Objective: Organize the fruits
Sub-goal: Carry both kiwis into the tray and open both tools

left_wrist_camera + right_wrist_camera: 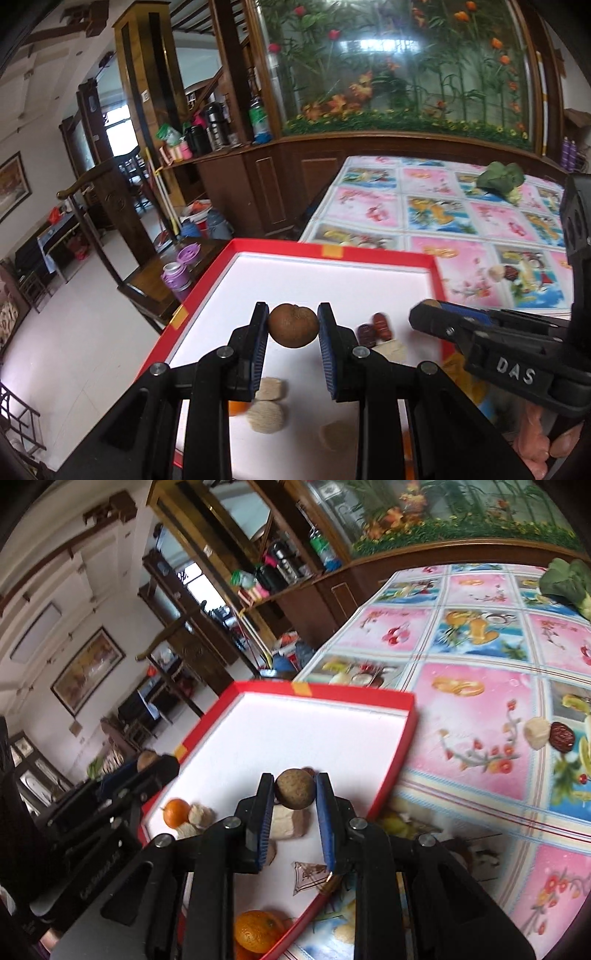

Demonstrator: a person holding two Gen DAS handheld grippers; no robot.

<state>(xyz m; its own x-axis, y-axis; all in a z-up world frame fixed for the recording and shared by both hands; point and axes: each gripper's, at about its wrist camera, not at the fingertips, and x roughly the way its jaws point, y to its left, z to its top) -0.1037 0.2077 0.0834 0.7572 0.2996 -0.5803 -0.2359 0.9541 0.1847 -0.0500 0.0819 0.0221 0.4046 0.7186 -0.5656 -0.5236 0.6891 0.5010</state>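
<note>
The left gripper (pixel 293 325) is clenched on a round brown fruit (pixel 293 325), perhaps a longan or a dried one, and holds it above the white floor of the red-rimmed box (pixel 332 252). The right gripper (pixel 294 789) grasps a second brown round fruit (pixel 295 788) in the same way, over the near right part of the same box. So both fruits are in the air, not yet put down.

To do this step well, I think each fruit should go low to a bare place on the white floor before the jaws release, because a round fruit will roll if it drops from height.

Inside the box the near part is already busy: two red dates (pixel 375 329) and pale crumbly pieces (pixel 266 412) lie below the left gripper, and small oranges (pixel 176 812) near the left wall and the near corner. The far half of the box, toward its far rim, is free and gives the best room.

The two grippers are near each other, so they should not cross. The box's left wall seems to reach the table's left edge. On the flowered tablecloth (pixel 476 657), right of the box, lie one more date (pixel 561 736) and a pale piece (pixel 536 732); a green vegetable (pixel 500 177) sits well apart at the far right.
</note>
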